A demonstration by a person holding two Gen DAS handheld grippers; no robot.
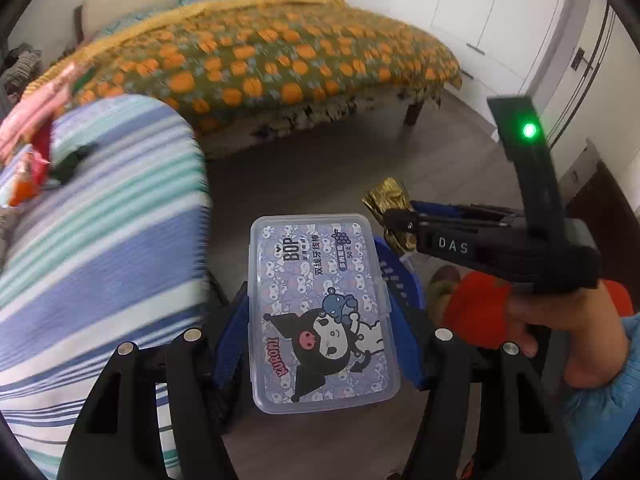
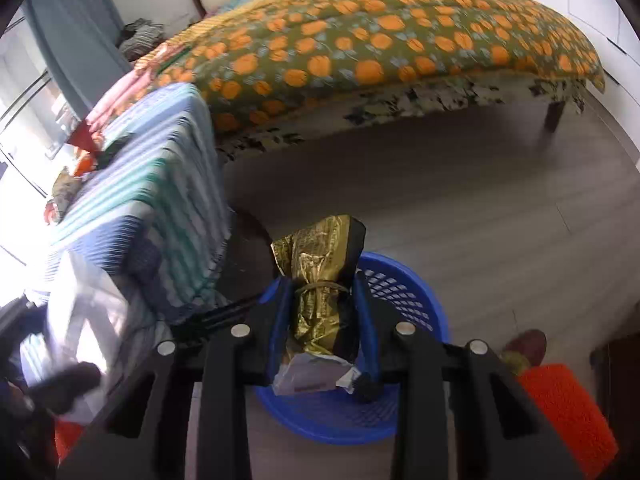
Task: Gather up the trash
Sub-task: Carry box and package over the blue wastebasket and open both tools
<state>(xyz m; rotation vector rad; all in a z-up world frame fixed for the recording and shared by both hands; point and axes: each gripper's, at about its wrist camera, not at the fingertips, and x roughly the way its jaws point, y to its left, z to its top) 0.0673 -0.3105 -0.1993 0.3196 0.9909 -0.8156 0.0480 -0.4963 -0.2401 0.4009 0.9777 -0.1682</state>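
My left gripper (image 1: 318, 280) is shut on a clear plastic floss-pick box (image 1: 322, 312) with a cartoon label, held above the floor. My right gripper (image 2: 324, 284) is shut on a crumpled gold foil wrapper (image 2: 320, 276), held over a blue plastic basket (image 2: 404, 280) on the floor. In the left wrist view the right gripper (image 1: 394, 216) shows at the right with the gold wrapper (image 1: 390, 196) in its tips. More wrappers (image 1: 28, 176) lie on the striped cloth surface at the far left.
A table covered by a blue and green striped cloth (image 1: 100, 248) stands at the left. A bed with an orange-patterned quilt (image 1: 280, 60) fills the back. A grey floor (image 2: 460, 208) lies between. White wardrobe doors (image 1: 500, 20) stand at the right.
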